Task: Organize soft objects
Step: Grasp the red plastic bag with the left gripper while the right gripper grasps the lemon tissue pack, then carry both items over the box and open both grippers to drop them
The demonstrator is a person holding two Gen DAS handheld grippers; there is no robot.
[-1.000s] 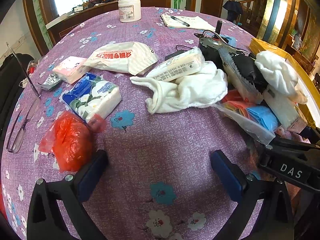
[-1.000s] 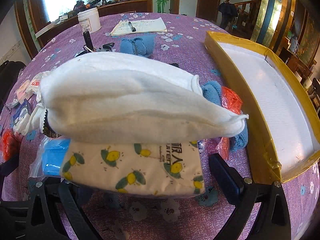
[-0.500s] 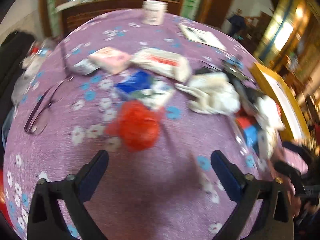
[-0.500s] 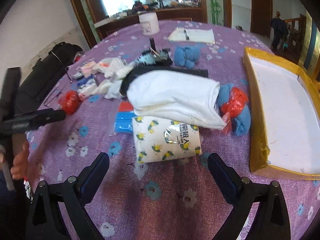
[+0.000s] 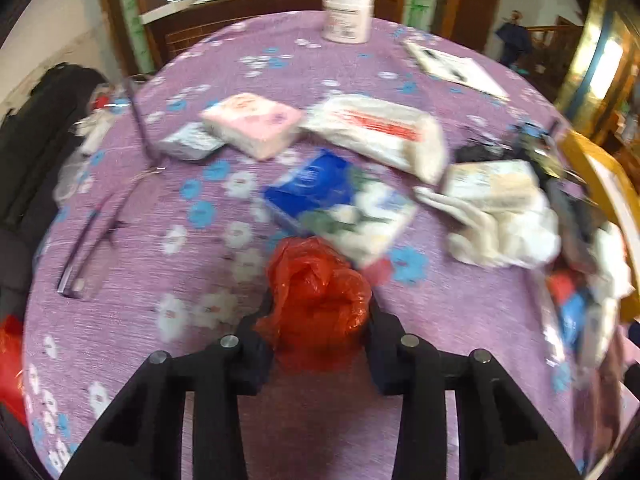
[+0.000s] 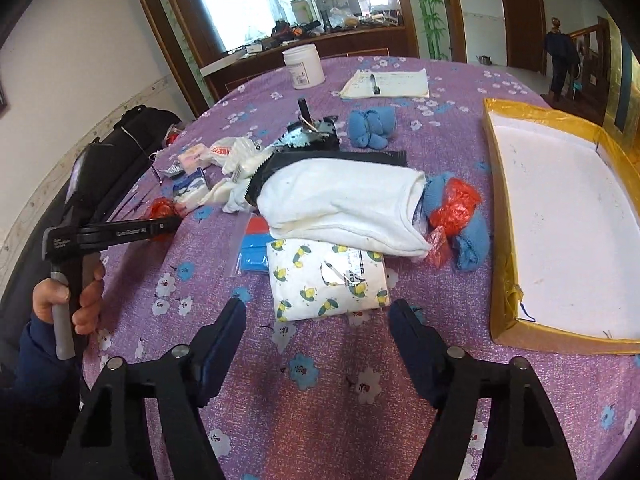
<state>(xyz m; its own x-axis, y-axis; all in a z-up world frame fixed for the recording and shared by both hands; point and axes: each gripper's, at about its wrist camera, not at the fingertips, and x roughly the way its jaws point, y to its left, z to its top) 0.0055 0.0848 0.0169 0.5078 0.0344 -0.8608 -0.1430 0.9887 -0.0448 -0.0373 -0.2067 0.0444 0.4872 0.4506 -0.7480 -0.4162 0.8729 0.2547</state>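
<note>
A crumpled red plastic bag (image 5: 316, 304) sits between the pads of my left gripper (image 5: 318, 312); the jaws are closing and the pads press its sides. From the right wrist view the left gripper (image 6: 160, 226) reaches the same bag (image 6: 162, 208), held by a hand (image 6: 68, 300). My right gripper (image 6: 318, 312) hovers over the purple flowered tablecloth (image 6: 320, 400) with its jaws closing on nothing. Just beyond its tips lie a lemon-print tissue pack (image 6: 324, 276) and a folded white towel (image 6: 340, 208).
A yellow-rimmed white tray (image 6: 500, 200) stands at the right. Blue cloths (image 6: 472, 240), another red bag (image 6: 456, 208), a blue-white tissue pack (image 5: 340, 208), a pink pack (image 5: 252, 124), a white cloth (image 5: 500, 232), glasses (image 5: 92, 240), a jar (image 6: 304, 66) and a notebook (image 6: 388, 84) lie around.
My left gripper swung left over the red bag and closed onto it. My right gripper pulled back and up from the towel and lemon pack, its jaws narrowing.
</note>
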